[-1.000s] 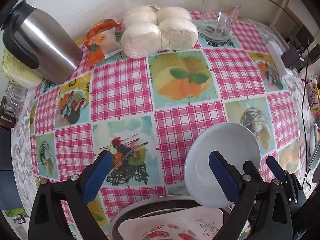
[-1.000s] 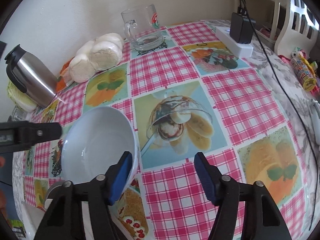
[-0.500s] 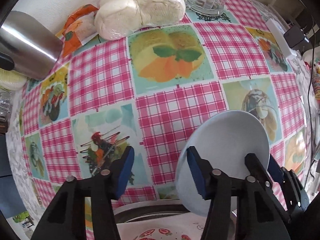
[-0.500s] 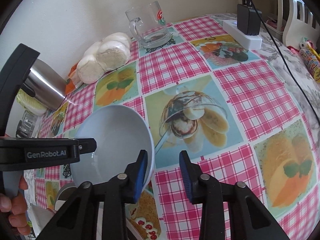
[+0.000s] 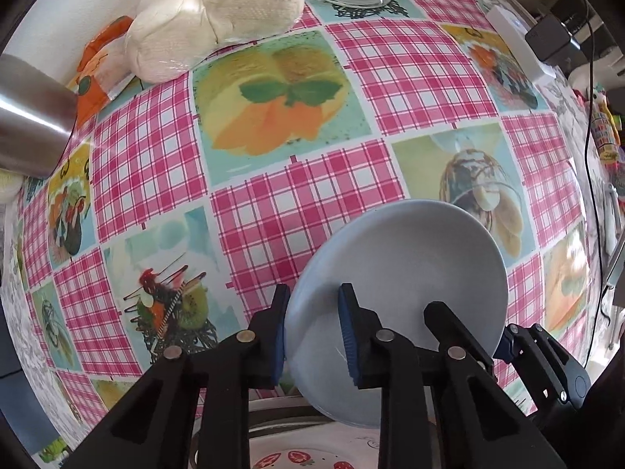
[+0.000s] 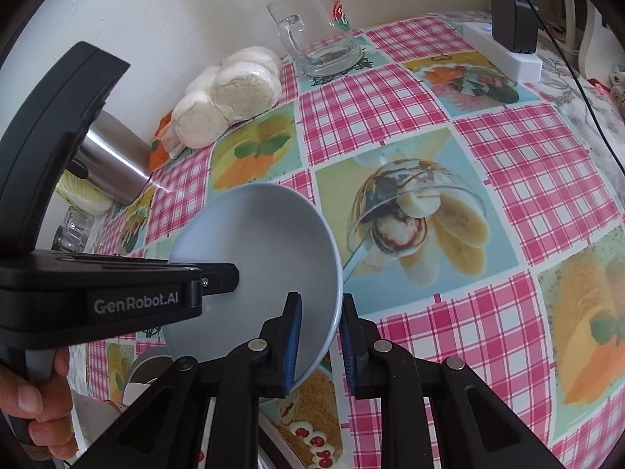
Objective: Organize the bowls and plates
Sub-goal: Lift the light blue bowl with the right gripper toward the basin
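Observation:
A pale blue bowl (image 5: pixel 410 269) (image 6: pixel 265 258) is tilted up above the checked tablecloth. In the left wrist view my left gripper (image 5: pixel 312 328) straddles the bowl's near-left rim, its jaws closing, one pad outside the wall and one inside. In the right wrist view my right gripper (image 6: pixel 320 346) is closing on the opposite rim the same way. The left gripper's black body (image 6: pixel 97 293) reaches in from the left, held by a hand (image 6: pixel 43 410). Under the bowl lie a strawberry-patterned plate (image 5: pixel 312 459) and a metal rim (image 5: pixel 273 414), mostly hidden.
Along the wall stand a steel thermos (image 6: pixel 113 164), wrapped bread rolls (image 5: pixel 218 19), an orange packet (image 5: pixel 93 74) and a glass mug (image 6: pixel 320 39). A white power strip with a black charger (image 6: pixel 504 54) and its cable lie at the far right edge.
Both grippers' jaws have narrowed from wide apart onto the bowl's rim. The left gripper has come down and shifted right onto the bowl. The right gripper has hardly moved.

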